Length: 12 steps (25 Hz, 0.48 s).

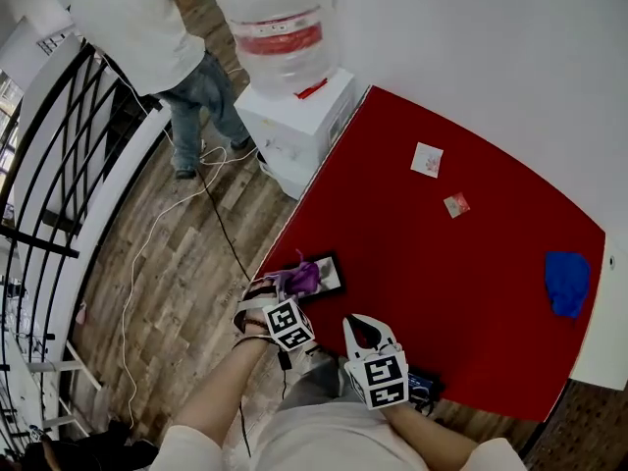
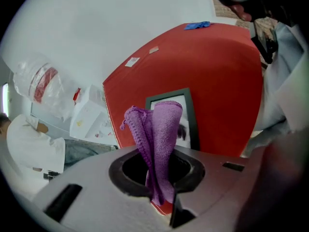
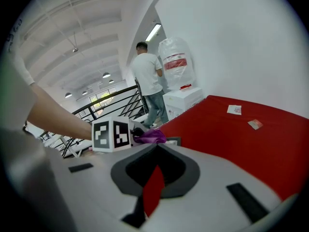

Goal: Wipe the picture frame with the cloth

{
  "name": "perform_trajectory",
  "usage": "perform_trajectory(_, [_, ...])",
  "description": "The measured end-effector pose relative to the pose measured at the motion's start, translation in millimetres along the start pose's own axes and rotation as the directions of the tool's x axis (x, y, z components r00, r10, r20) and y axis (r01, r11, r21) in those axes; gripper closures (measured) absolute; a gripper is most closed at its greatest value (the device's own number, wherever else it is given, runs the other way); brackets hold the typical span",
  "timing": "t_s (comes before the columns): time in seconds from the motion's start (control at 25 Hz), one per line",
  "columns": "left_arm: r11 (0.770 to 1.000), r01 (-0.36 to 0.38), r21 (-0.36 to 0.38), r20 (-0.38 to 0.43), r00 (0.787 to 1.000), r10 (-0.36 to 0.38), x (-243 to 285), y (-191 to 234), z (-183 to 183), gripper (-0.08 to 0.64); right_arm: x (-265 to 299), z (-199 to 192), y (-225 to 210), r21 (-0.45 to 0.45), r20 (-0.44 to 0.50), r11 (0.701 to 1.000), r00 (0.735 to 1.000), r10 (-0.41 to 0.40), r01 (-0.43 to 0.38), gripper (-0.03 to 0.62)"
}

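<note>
my left fingers pinch the purple knitted cloth over the black-rimmed picture frame on the red table; right fingers narrow, empty. wiping looks due: press down, sweep across.

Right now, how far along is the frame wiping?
Done: the purple cloth is picked up, clamped in the jaws of the left gripper. In hand: it sits over one end of the picture frame on the red table; contact isn't clear. Left: the wiping itself, since no cleaned area shows. The right gripper is empty, jaws slightly apart.
</note>
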State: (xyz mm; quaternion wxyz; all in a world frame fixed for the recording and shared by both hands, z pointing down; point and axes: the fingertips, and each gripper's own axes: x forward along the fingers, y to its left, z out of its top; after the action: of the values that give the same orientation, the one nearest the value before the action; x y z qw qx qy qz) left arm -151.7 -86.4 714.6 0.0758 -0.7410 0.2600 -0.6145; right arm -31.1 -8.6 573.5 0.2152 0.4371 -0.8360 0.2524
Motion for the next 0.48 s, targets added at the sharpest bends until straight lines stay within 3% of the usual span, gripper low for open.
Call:
perform_trajectory(0.28, [0.996,0.043,0.079,0.027,0.999,-0.045,-27,-52,9,0.499,7,-7,9,0.011,-0.009,1.0,1.0,0.028,-0.028,0.589])
perform_trajectory(0.48, [0.998,0.02,0.052,0.029,0.999,-0.022,-30,-31,10,0.499,5,-7,8,0.02,-0.007,1.0,1.0,0.024,-0.024,0.588])
